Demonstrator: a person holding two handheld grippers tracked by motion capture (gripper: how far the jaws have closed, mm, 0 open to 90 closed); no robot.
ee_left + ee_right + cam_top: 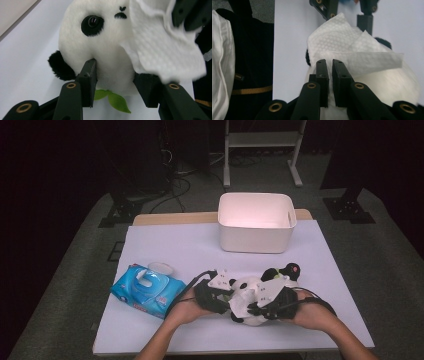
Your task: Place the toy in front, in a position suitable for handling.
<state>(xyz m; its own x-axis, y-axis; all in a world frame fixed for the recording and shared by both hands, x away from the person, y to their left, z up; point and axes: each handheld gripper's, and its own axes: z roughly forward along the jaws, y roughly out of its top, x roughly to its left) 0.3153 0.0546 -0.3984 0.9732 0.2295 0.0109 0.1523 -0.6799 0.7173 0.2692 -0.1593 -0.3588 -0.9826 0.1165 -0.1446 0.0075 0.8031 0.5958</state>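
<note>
1 panda (257,296), 1 wipe (160,45), 1 wipes pack (147,291) (blue). 1 bin (256,222), 1 lid (161,268). 2 grippers: left (225,296), right (250,310).

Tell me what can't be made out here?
- High view: most of the panda toy is hidden under the left gripper, right gripper and wet wipe.
- Left gripper view: the wipe covers the panda's second eye.
- High view: the print on the blue wipes pack is too small to read.
- High view: the white bin has its floor hidden behind its near wall.
</note>
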